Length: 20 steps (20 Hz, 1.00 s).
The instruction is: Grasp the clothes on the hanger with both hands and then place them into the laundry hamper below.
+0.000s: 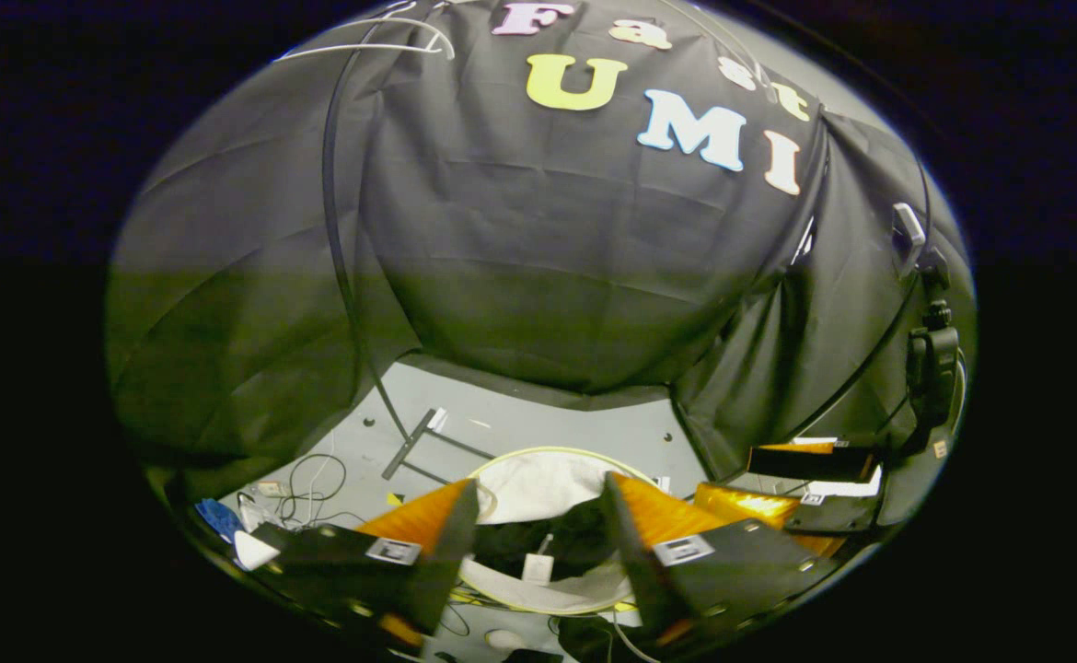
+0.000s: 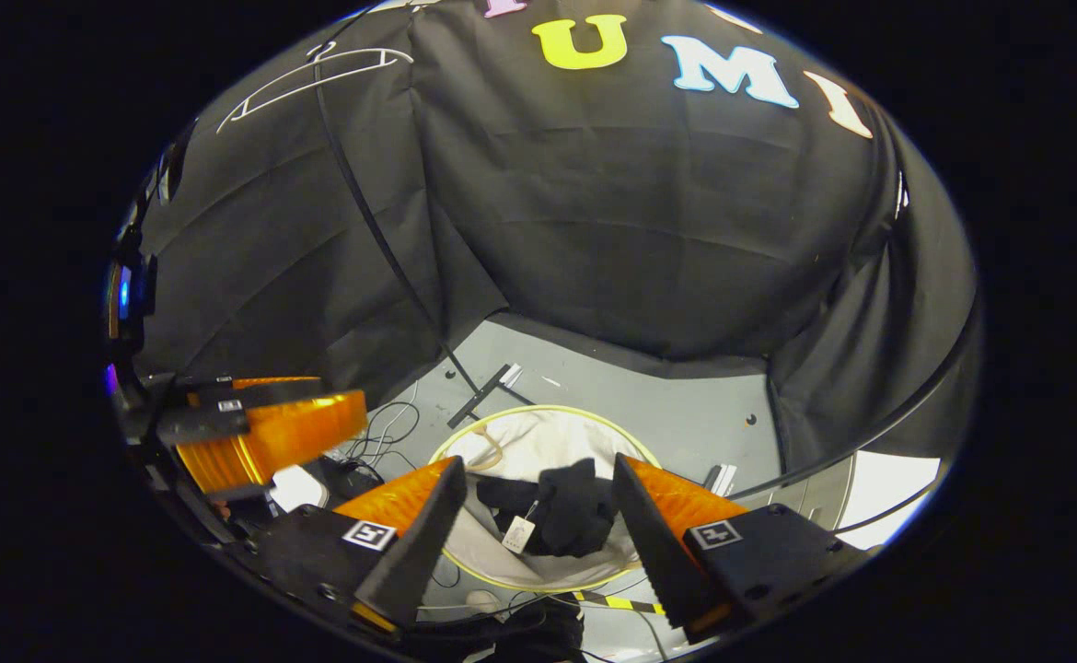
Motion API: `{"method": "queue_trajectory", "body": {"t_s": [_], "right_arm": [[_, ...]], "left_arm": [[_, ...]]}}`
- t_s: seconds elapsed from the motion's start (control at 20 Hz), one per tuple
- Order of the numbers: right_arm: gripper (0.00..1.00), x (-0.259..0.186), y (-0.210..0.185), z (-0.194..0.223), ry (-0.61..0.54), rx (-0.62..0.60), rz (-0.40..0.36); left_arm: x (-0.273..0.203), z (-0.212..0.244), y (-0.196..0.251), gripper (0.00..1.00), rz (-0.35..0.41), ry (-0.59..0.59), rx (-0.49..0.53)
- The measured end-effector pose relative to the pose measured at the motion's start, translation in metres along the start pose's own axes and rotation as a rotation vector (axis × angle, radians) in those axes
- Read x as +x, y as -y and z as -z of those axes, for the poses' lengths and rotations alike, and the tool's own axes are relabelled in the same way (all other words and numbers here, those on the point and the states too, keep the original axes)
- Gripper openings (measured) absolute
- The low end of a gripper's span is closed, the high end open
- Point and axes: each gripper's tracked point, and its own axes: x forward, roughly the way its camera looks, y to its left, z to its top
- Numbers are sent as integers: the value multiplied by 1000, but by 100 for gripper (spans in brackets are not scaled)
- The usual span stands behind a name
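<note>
With the black garment [image 2: 568, 508] lying inside the hamper [image 2: 538, 433], both the left gripper [image 1: 538, 525] and right gripper [image 2: 538, 516] hang above it, spread and empty, and would best lift straight up clear of its rim.

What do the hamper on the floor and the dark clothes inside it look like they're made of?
The hamper looks like thin pale cloth on a springy hoop: its wall sags under a yellowish rim. The clothes look like soft matte black fabric, crumpled, with a paper tag attached.
</note>
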Motion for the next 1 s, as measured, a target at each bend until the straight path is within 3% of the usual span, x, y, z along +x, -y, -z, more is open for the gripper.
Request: {"method": "queue_trajectory", "body": {"t_s": [0.05,0.15,0.2,0.25,0.3,0.55,0.6,0.65,1.0], "right_arm": [[97,0,-1,0,6,-3,8],[93,0,-4,-2,17,-2,13],[98,-1,-5,-4,24,-2,15],[93,-3,-7,-5,31,-3,19],[98,-4,-7,-7,41,-4,23],[97,-26,-13,-30,120,10,50],[94,-34,-14,-40,151,17,59],[98,-43,-16,-48,182,23,69],[98,-131,-15,-104,418,15,169]], "left_arm": [[-3,2,-5,96,-18,0,3],[-7,10,-20,96,-37,5,7],[-8,9,-26,96,-46,10,11],[-10,6,-29,96,-56,17,16],[-11,0,-34,96,-65,26,24],[-30,-34,-48,96,-99,120,77],[-38,-44,-48,96,-97,147,97],[-49,-54,-47,96,-93,177,120],[-127,-138,-26,96,-33,397,203]]}}
